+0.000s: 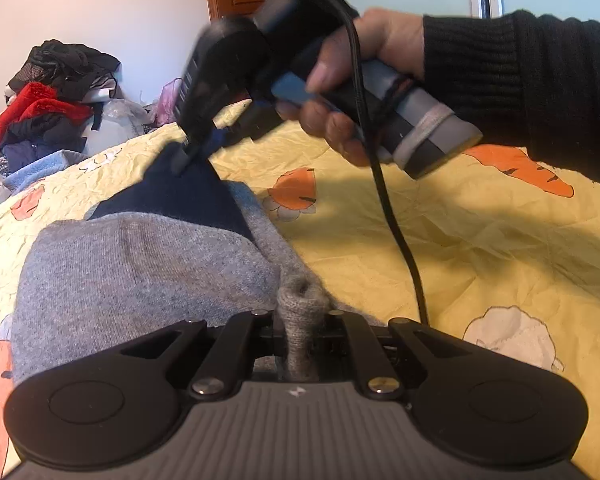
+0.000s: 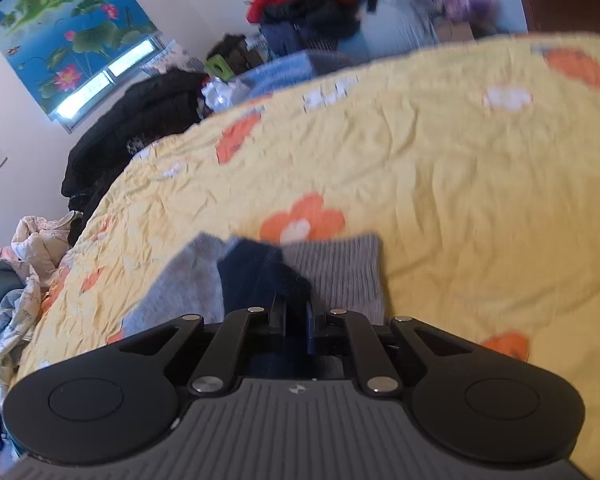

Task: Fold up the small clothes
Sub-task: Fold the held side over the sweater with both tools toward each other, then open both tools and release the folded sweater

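Observation:
A small grey sock (image 1: 140,272) with a navy end (image 1: 180,196) lies on the yellow bedspread (image 1: 479,248). My left gripper (image 1: 301,320) is shut on a bunched bit of the sock's grey ribbed knit, close to the camera. The right gripper (image 1: 188,156), held by a hand (image 1: 379,40) in a dark sleeve, pinches the navy end and lifts it into a peak. In the right wrist view that gripper (image 2: 296,312) is shut on the navy fabric (image 2: 256,272), and the grey ribbed cuff (image 2: 339,268) lies flat just beyond it.
A pile of red, black and blue clothes (image 1: 48,96) sits beyond the bed's far edge. The right gripper's black cable (image 1: 395,232) hangs down across the bedspread. Dark garments (image 2: 140,128) and crumpled bedding (image 2: 20,264) lie off the bed's left side.

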A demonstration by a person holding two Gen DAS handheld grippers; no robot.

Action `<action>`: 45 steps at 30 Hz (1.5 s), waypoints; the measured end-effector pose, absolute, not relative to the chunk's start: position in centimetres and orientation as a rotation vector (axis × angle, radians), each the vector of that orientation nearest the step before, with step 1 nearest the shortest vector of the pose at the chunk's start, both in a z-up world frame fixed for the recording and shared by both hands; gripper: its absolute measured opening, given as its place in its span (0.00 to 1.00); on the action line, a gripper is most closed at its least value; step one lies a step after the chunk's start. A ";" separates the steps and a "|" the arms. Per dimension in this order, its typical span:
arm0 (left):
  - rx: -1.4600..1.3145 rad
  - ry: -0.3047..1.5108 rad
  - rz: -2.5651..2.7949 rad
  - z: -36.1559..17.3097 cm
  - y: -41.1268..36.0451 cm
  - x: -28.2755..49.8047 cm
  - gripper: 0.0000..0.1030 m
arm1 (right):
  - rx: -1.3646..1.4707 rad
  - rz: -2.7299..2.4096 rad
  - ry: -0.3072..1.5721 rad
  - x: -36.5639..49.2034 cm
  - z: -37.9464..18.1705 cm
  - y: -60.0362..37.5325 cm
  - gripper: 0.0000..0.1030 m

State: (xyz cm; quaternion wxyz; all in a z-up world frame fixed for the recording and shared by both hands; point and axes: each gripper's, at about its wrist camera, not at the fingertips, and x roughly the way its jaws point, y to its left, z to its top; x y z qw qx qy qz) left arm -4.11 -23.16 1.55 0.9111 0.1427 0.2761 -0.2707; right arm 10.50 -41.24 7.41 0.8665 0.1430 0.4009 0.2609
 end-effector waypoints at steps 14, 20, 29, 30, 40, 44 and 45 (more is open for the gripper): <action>0.117 0.452 -0.661 7.0 -14.3 -7.2 0.17 | 0.524 0.469 0.765 5.4 7.5 -45.1 0.59; 0.320 0.356 -0.458 6.6 -9.1 -9.7 0.65 | 0.487 0.521 0.828 -1.8 7.5 -45.0 0.62; 0.384 0.550 -0.417 1.6 -8.4 -7.9 0.65 | 0.433 0.507 0.859 -4.3 6.2 -43.3 0.62; 0.380 0.556 -0.406 1.3 -8.2 -7.9 0.65 | 0.410 0.519 0.845 -4.3 6.6 -42.9 0.62; 0.296 0.559 -0.424 1.9 -8.6 -6.5 0.36 | 0.298 0.534 0.902 -2.3 5.8 -40.2 0.18; 0.295 0.584 -0.398 0.8 -9.3 -5.4 0.13 | 0.304 0.466 0.877 -2.1 6.2 -42.3 0.18; 0.310 0.575 -0.400 0.7 -9.5 -5.5 0.13 | 0.308 0.449 0.900 -1.9 5.5 -42.7 0.18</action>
